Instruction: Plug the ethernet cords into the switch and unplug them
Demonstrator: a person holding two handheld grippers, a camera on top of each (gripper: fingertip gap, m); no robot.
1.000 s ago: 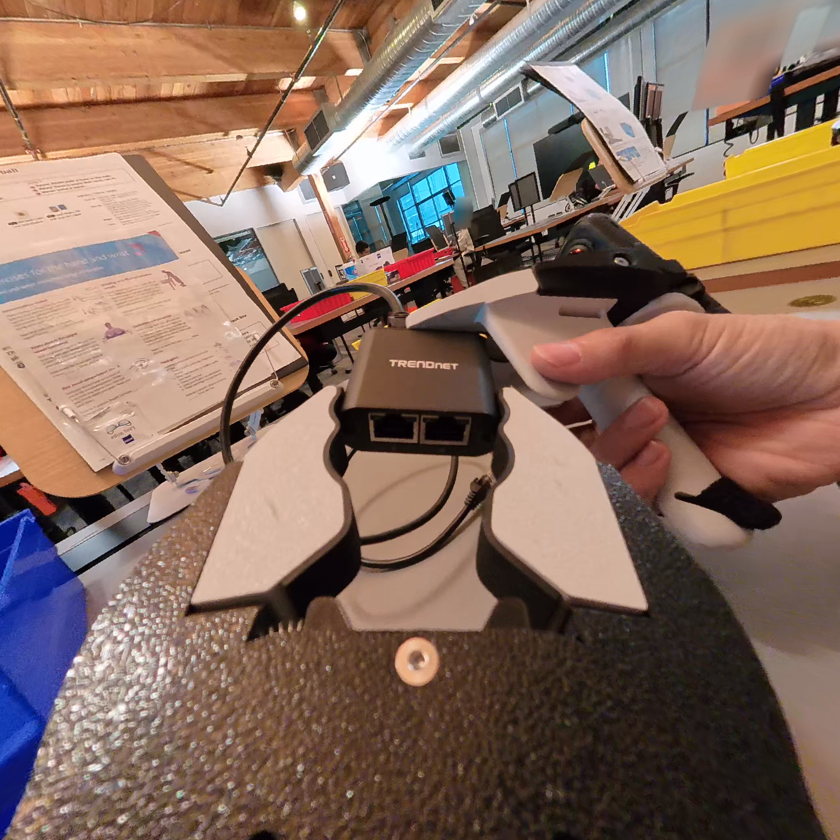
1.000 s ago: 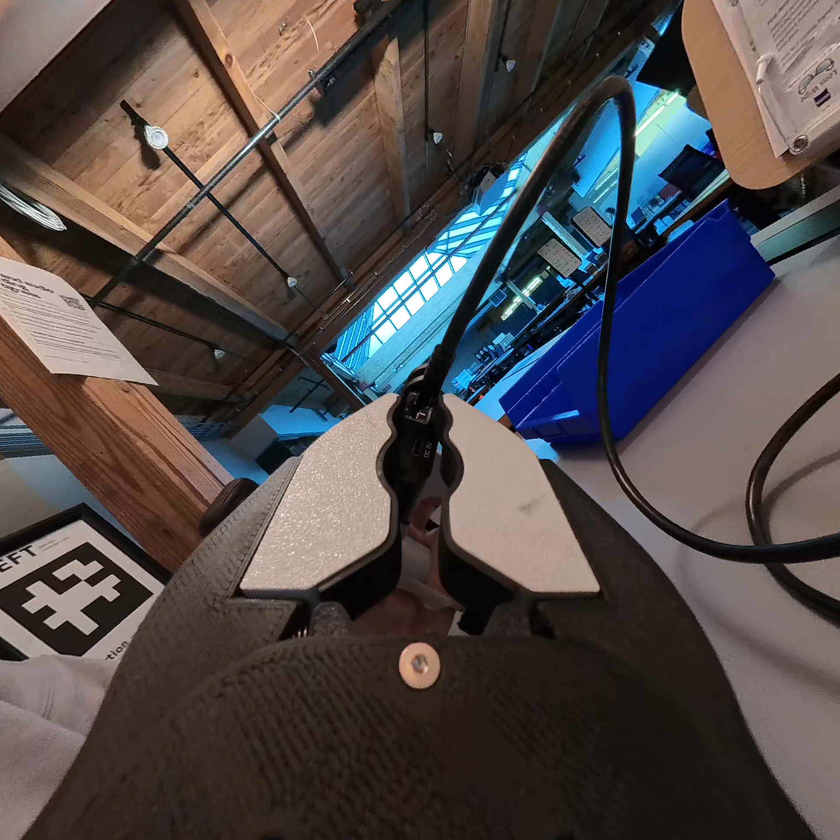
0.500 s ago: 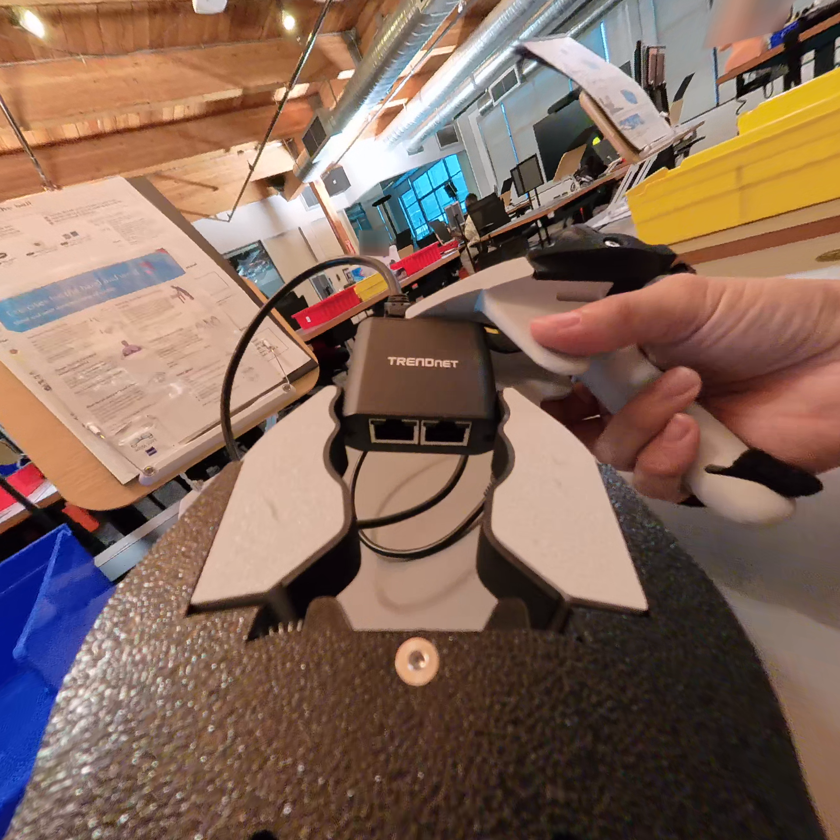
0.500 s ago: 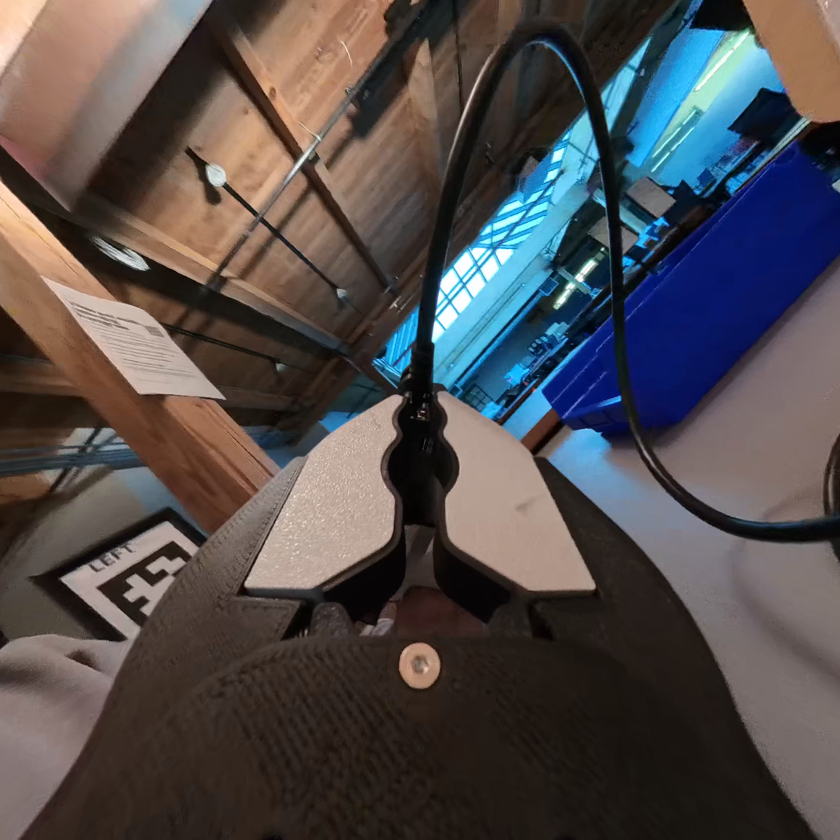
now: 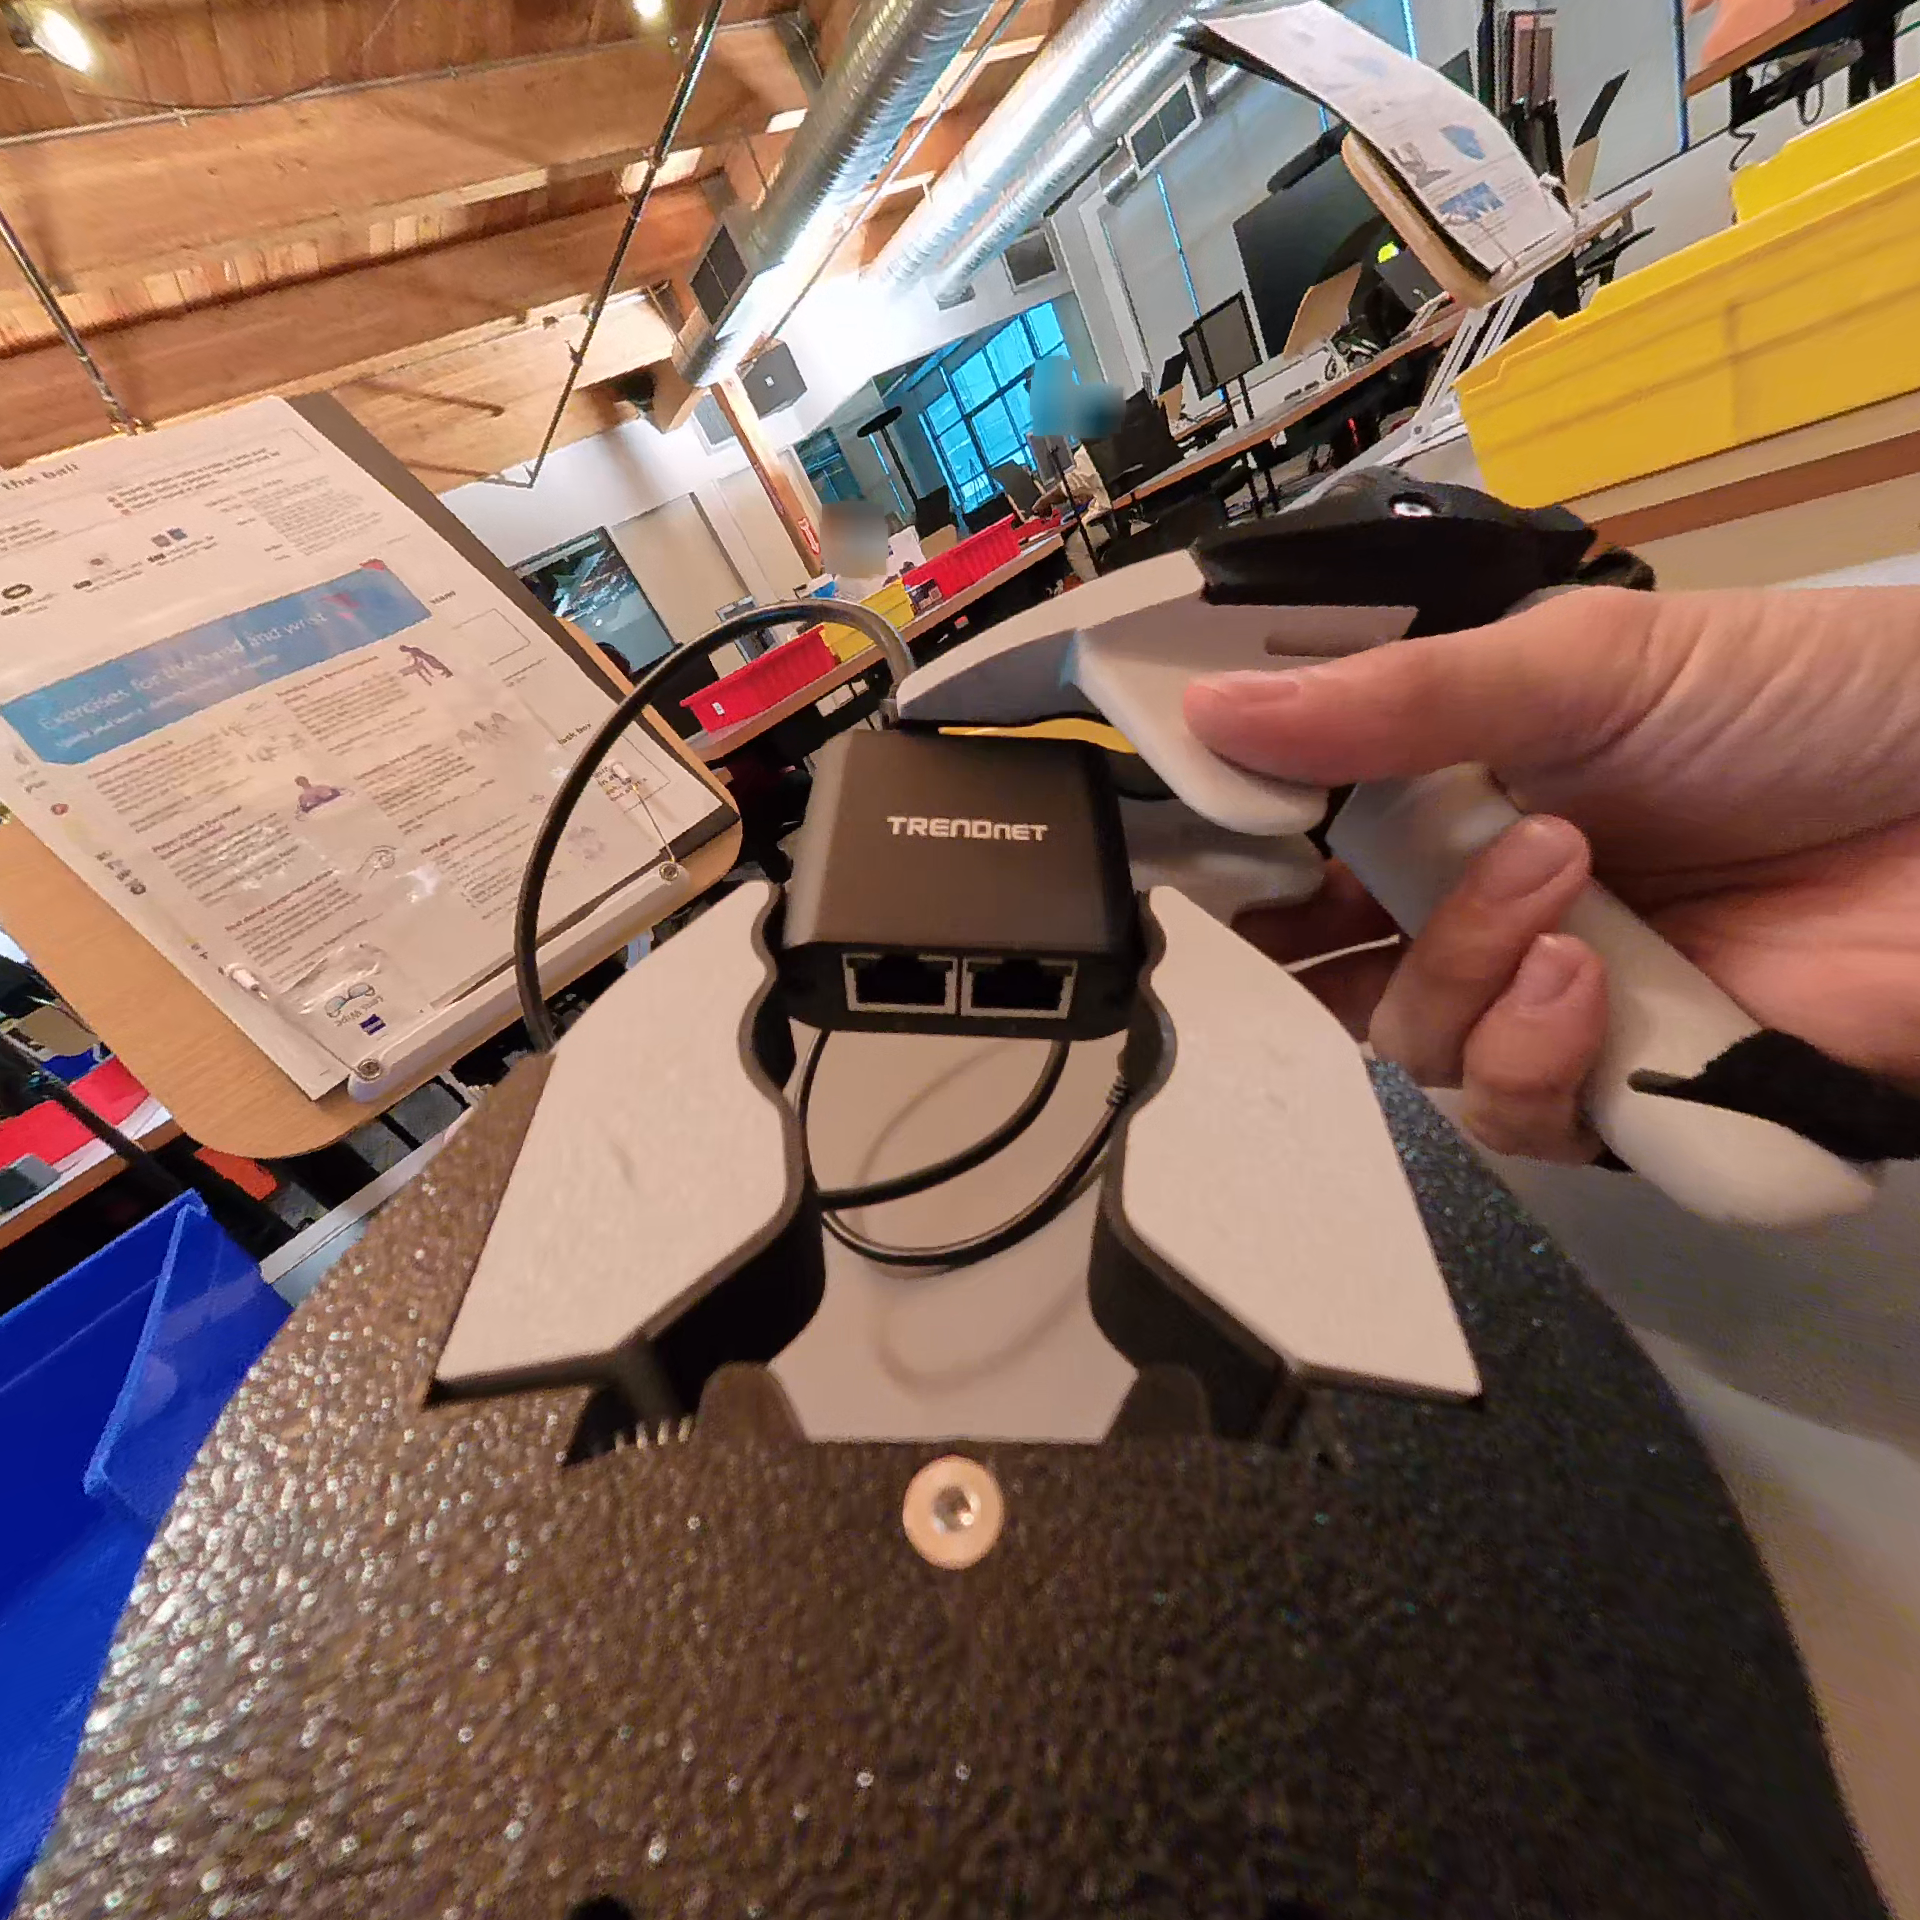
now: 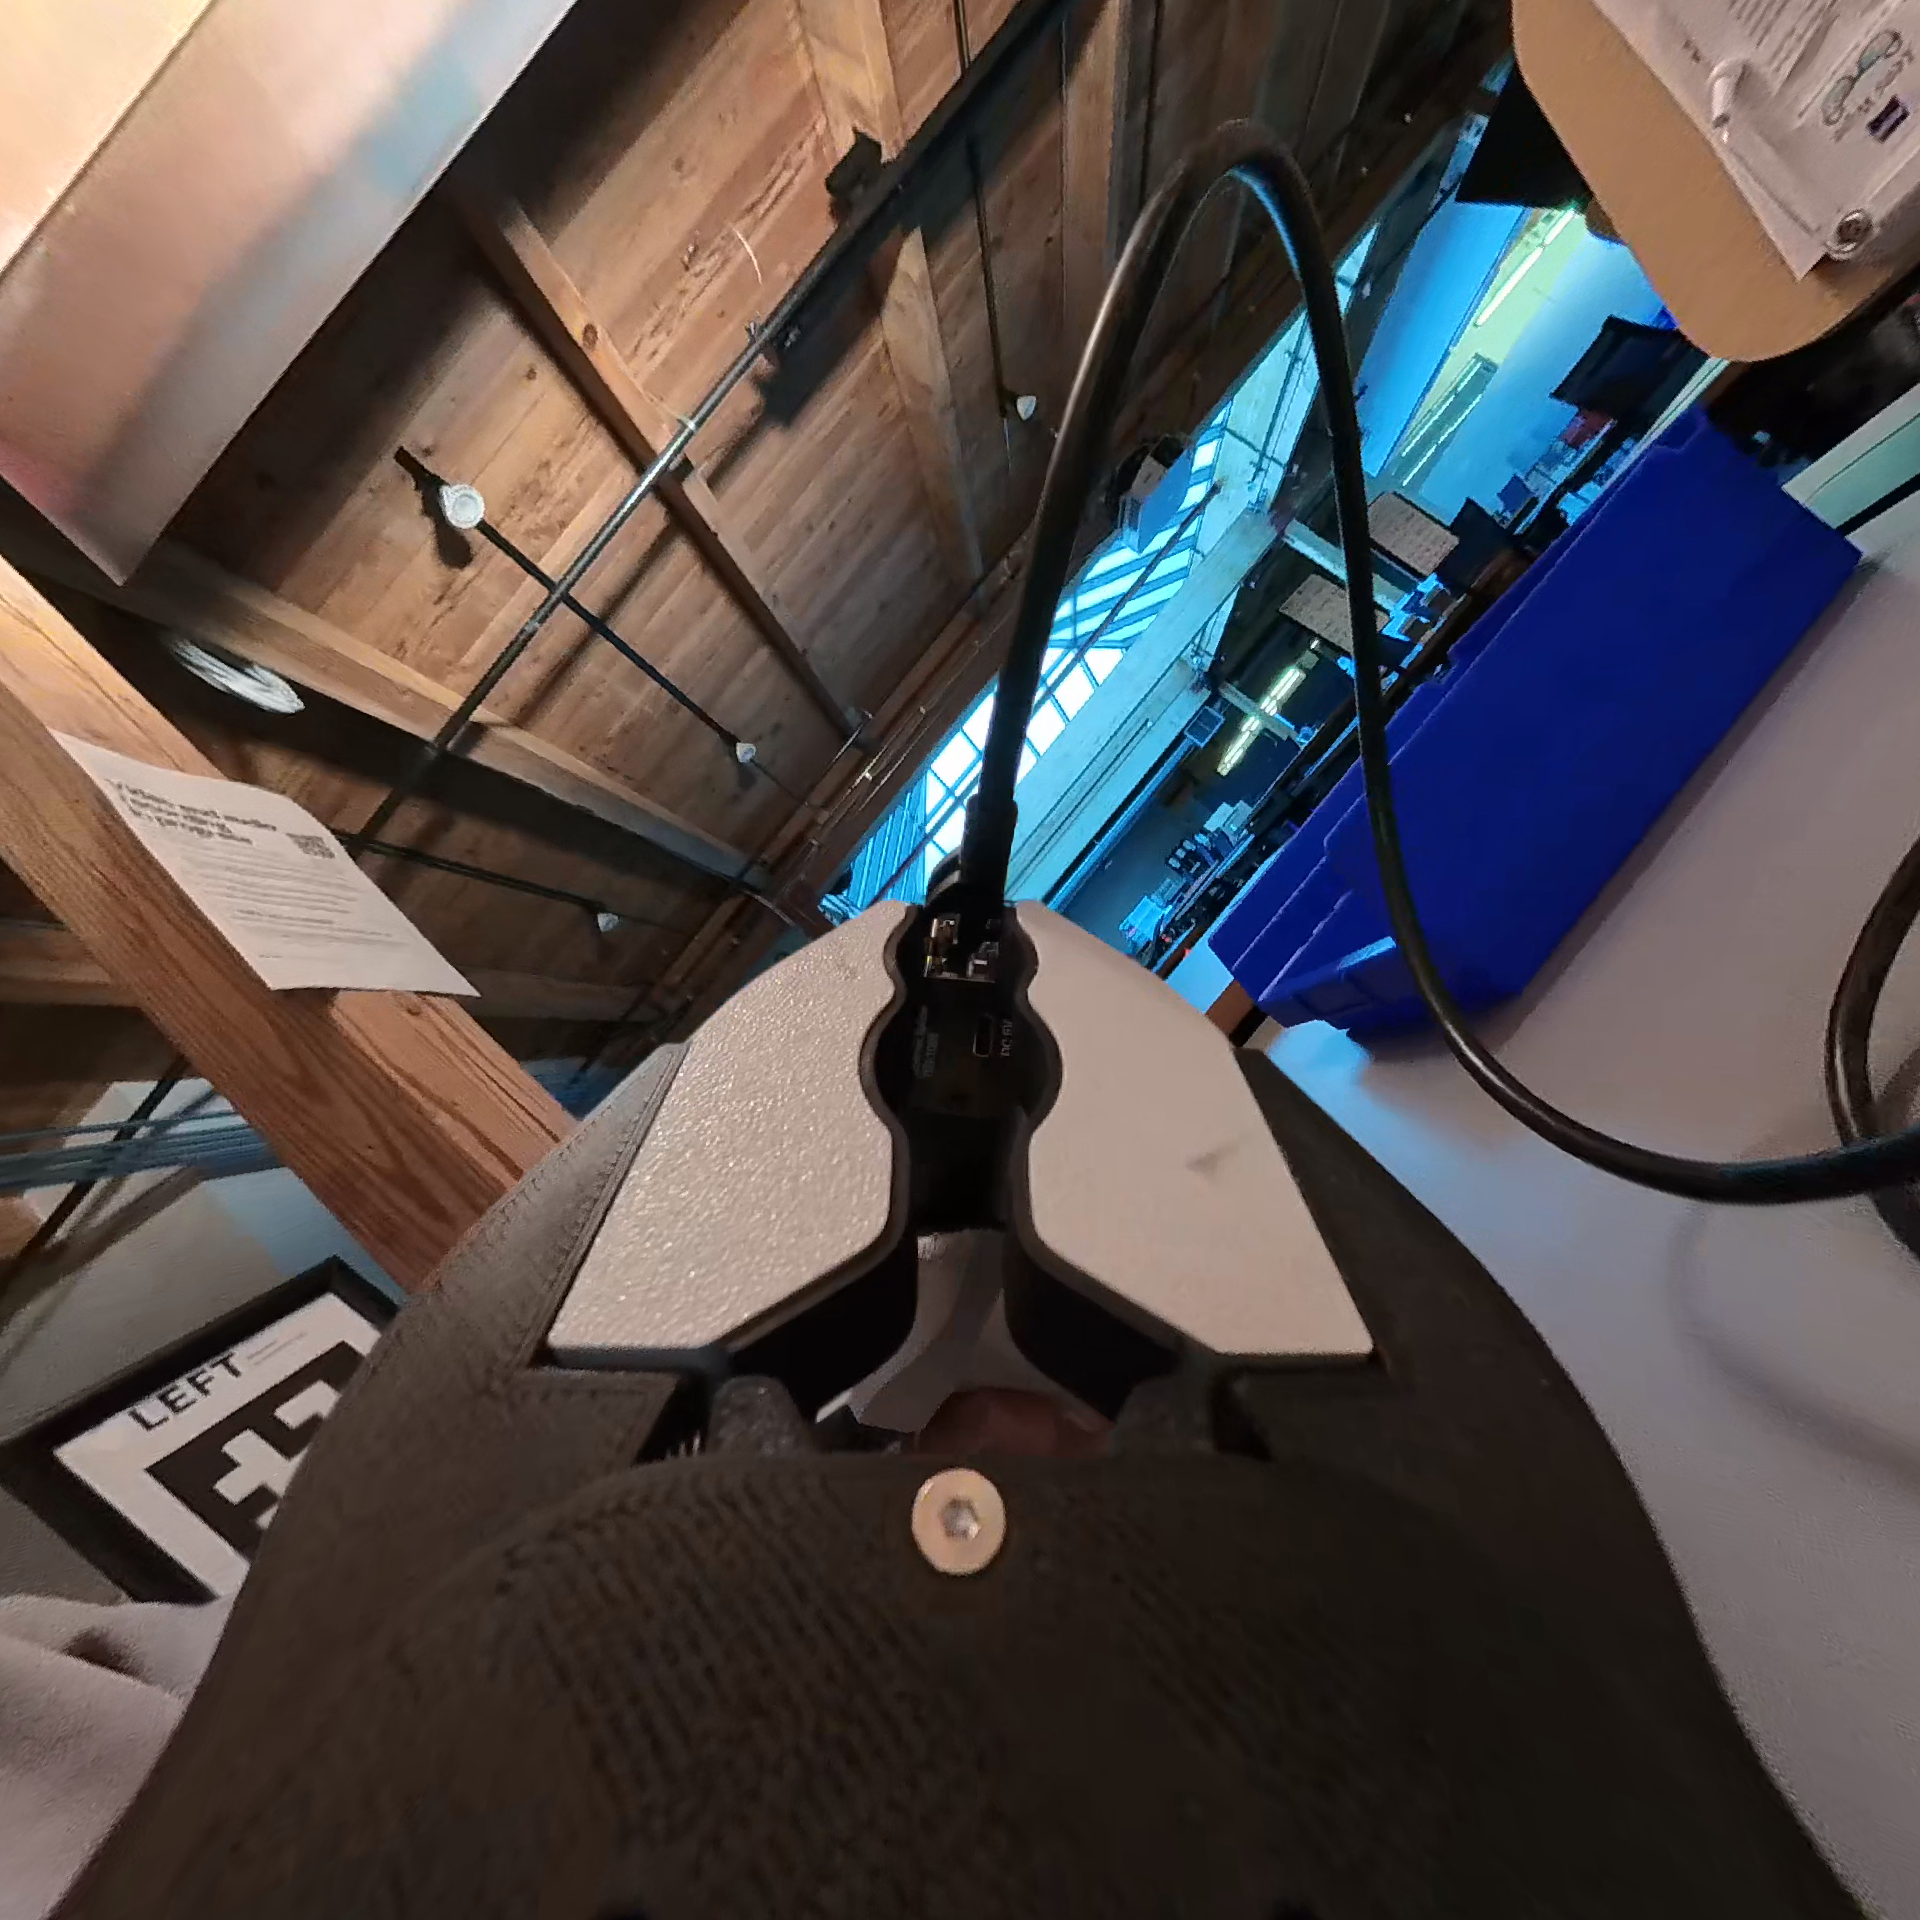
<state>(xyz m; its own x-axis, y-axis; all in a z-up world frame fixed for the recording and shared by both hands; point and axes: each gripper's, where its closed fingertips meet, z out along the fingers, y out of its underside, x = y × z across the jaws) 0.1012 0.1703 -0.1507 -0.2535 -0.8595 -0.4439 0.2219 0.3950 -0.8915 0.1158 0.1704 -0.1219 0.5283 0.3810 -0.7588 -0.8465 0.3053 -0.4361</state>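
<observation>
My left gripper is shut on a small black switch, held in the air with its two empty ports facing the camera. A black ethernet cord loops out from the switch's far side and down under it. My right gripper, held by a hand, reaches to the back of the switch from the right. In the right wrist view my right gripper is shut on the cord's plug, which sits in the switch's back port. The cord arcs up and over to the table.
A tilted board with a printed sheet stands to the left. A blue bin is at the lower left, also in the right wrist view. Yellow bins are at the right. A thicker black cable lies on the white table.
Both grippers keep their hold. The right hand has shifted a little and the right wrist view has swung. The cord's plug stays at the switch's back.
</observation>
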